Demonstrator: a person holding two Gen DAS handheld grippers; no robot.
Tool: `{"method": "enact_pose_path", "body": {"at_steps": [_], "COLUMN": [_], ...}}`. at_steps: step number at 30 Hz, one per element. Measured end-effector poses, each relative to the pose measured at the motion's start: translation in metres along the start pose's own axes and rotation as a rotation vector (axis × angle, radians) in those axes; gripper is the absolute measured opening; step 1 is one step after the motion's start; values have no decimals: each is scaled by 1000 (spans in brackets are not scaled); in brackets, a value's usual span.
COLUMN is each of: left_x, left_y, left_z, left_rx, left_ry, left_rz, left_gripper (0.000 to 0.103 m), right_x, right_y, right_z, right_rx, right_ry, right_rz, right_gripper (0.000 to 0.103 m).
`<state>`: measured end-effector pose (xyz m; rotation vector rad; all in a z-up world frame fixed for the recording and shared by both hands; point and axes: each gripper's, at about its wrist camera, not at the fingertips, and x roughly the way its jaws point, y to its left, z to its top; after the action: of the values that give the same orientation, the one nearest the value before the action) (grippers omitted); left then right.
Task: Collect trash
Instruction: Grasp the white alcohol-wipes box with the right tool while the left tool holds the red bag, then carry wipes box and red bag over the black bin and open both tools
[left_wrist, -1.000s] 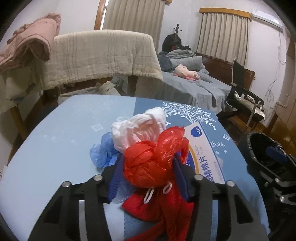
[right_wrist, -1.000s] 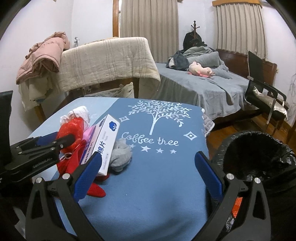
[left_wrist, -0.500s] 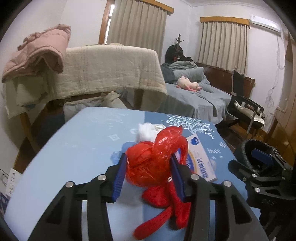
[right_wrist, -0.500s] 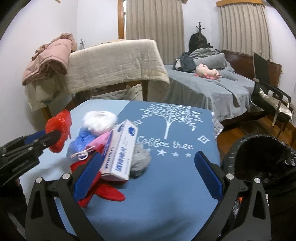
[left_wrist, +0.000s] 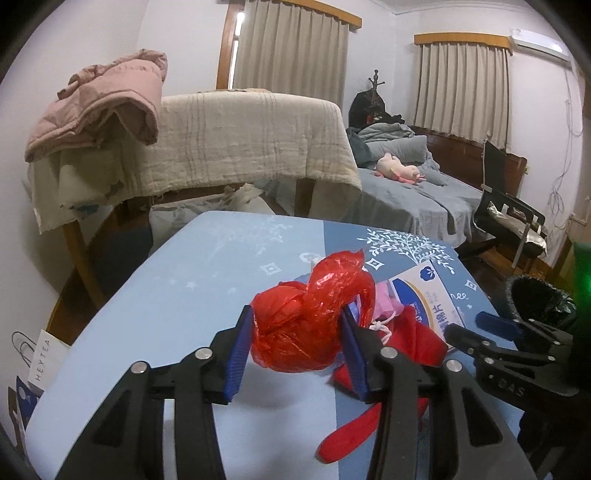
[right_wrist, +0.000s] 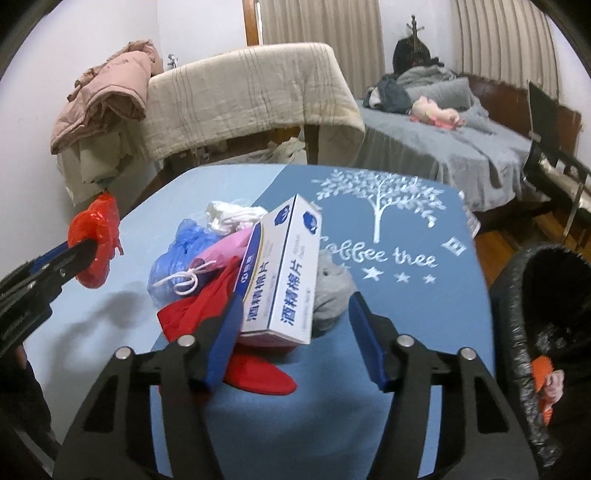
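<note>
My left gripper (left_wrist: 297, 341) is shut on a crumpled red plastic bag (left_wrist: 306, 317) and holds it above the blue table (left_wrist: 192, 280); it also shows at the left of the right wrist view (right_wrist: 94, 245). My right gripper (right_wrist: 293, 332) is open around a white and blue box (right_wrist: 284, 273) that lies on a trash pile: a red cloth (right_wrist: 207, 310), a blue bag (right_wrist: 184, 251), a pink bag (right_wrist: 225, 247), a white bag (right_wrist: 232, 216) and a grey wad (right_wrist: 330, 291). The box also shows in the left wrist view (left_wrist: 428, 295).
A black-lined trash bin (right_wrist: 543, 306) stands off the table's right edge with orange and pink scraps inside. Behind the table are a rack draped with a beige blanket (right_wrist: 243, 96), a grey bed (right_wrist: 461, 147) and a black chair (left_wrist: 509, 218).
My left gripper has lifted the red bag up and to the left, off the pile. My right gripper has moved in over the box and narrowed its opening.
</note>
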<state>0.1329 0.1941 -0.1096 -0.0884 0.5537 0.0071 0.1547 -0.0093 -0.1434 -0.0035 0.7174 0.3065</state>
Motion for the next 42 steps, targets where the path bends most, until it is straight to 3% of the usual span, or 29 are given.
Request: {"method": "enact_pose_path", "body": {"at_steps": [7,15,21,28,33,42], "left_x": [1,1,3,8,8,-8], "left_y": [4,1,-4,-6,-6,-16], "left_z": [-2,-1,-4,-7,-8,3], "left_rx": [-10,-8,4,14,14,21], "left_ry": [10,8,18,39,46,6], "left_rz": [1,1,-9,-7,-5,-15], "left_gripper": [46,46,46,46,46,46], "right_x": [8,-21,-33,-10,-1,-39], "right_y": [8,7,13,6,-2,-5], "right_z": [-1,7,-3,-8,-7,6], "right_rx": [-9,-57,-204,-130,-52,-39], "right_ry": [32,-29,-30,22,60,-29], "right_rz": [34,44,-18,32,75,87], "right_gripper": [38,35,36,42,36,34]}}
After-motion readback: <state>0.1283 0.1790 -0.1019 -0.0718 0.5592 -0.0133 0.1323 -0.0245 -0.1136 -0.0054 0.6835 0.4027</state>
